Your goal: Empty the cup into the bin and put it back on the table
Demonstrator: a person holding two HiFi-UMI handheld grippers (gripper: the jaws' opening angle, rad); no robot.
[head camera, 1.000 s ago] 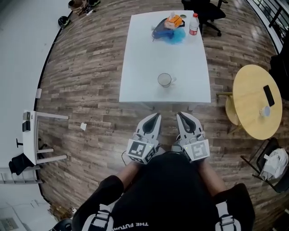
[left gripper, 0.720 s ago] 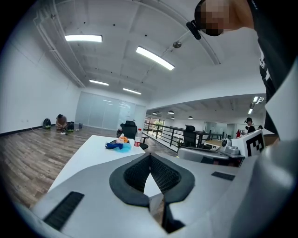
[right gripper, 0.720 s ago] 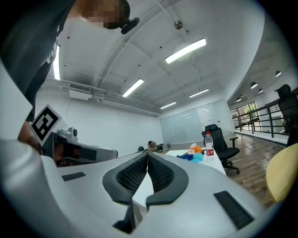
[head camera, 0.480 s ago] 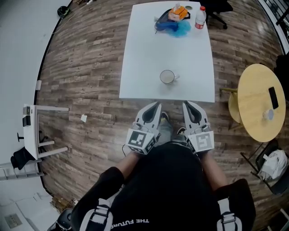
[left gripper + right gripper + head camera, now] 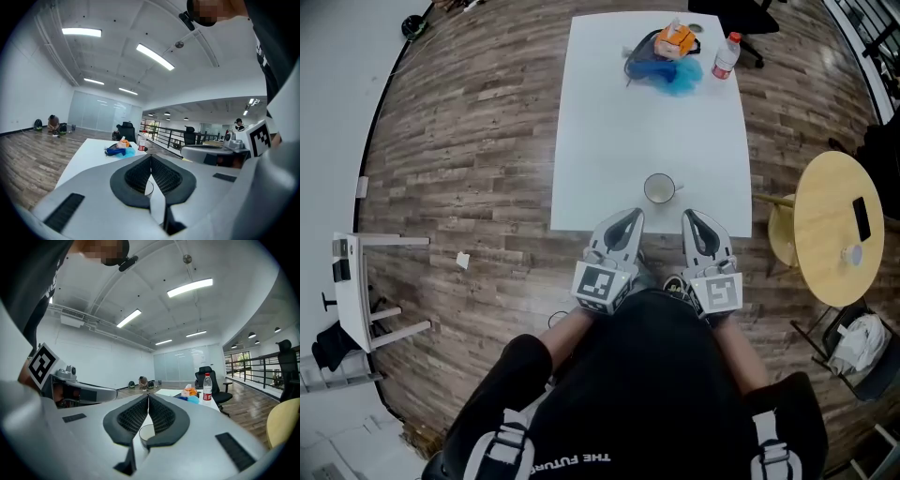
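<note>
The cup (image 5: 660, 188) stands upright close to the bench's (image 5: 609, 141) near edge, about midway along it. It is just beyond the left tongs (image 5: 628, 220) and right tongs (image 5: 695, 221), both pressed together on nothing. If either goes in without parting first, its closed tips would likely shove or tip the cup; no bin is in view, so the carry risks spills.

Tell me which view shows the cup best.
The head view: it looks down on the cup, showing its whole rim and handle near the front edge of the white table. The left gripper view shows only a sliver of the cup behind the shut jaws; the right gripper view shows part of its rim.
</note>
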